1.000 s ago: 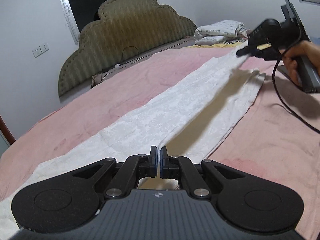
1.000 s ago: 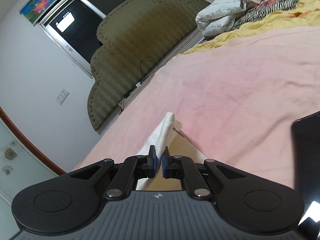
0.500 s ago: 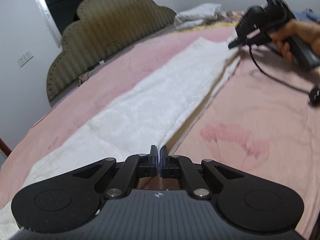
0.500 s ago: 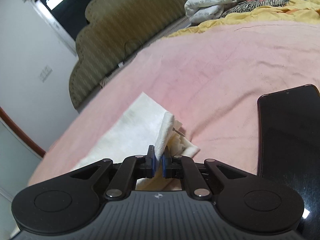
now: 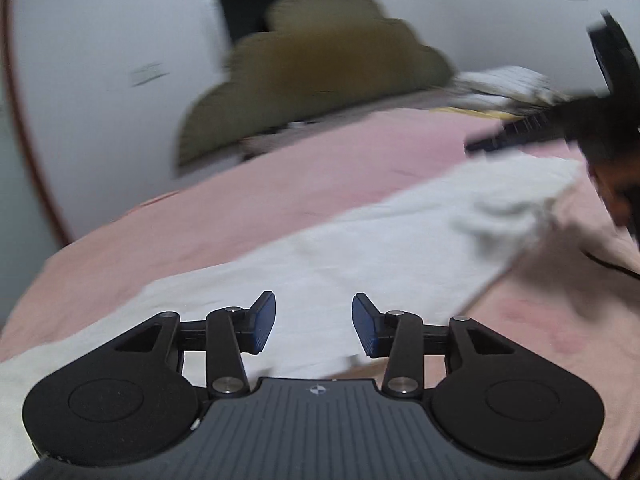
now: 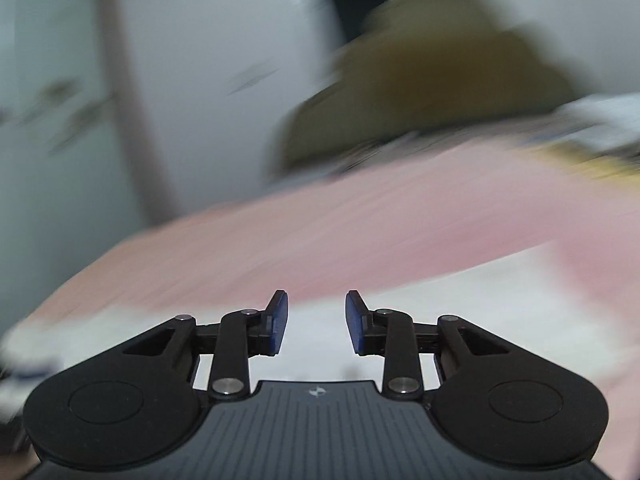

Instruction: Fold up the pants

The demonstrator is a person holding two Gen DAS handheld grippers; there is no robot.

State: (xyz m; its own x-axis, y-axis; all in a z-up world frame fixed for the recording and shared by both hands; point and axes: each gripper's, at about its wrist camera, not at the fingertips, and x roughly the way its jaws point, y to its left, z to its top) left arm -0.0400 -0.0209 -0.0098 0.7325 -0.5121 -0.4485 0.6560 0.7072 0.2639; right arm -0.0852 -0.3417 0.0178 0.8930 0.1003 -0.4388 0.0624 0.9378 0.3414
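White pants lie folded lengthwise as a long strip across the pink bedsheet. My left gripper hovers over the near end of the strip; its jaws are opening, with nothing pinched between the blue pads. The right gripper shows blurred at the far right end of the pants, just above the rumpled cloth. In the right wrist view my right gripper is also opening over the white pants, with no cloth between its pads. Both views are motion-blurred.
An olive padded headboard stands against the white wall behind the bed. Folded bedding is piled at the far right. A black cable trails over the sheet at the right. A hand shows at the right edge.
Both grippers have let go of the pants edge and their jaws have spread. The lifted edge now lies flat on the strip. Both cameras swung sideways, the right one more.
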